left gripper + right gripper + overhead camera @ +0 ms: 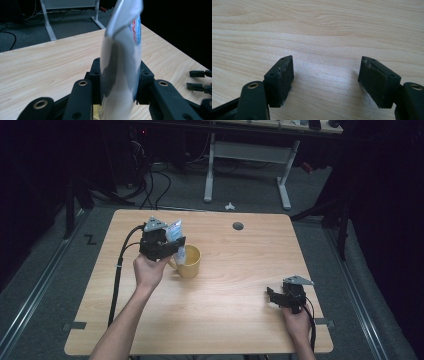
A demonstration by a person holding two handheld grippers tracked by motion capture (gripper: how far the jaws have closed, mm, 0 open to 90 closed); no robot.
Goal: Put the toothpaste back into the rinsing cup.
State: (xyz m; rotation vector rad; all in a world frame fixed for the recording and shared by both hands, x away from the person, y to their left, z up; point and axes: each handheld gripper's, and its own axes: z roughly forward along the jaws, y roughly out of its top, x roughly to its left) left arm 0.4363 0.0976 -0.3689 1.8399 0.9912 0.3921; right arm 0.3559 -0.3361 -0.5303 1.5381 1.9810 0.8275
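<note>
Table (225,320): pale wood-grain top, smooth with a soft satin sheen, one round dark grommet (238,226) near the far edge. White squeeze tube (121,70) with red and blue print looks like glossy soft plastic, creased and crimped flat at its top end; yellow mug (189,262) reads as smooth glazed ceramic. Left gripper (162,244) and right gripper (325,82) are matt black plastic with brass-coloured rivets, their pads (283,80) rough, scuffed and whitish at the edges, each topped by a grey flat plate (298,280) with a dull finish.
</note>
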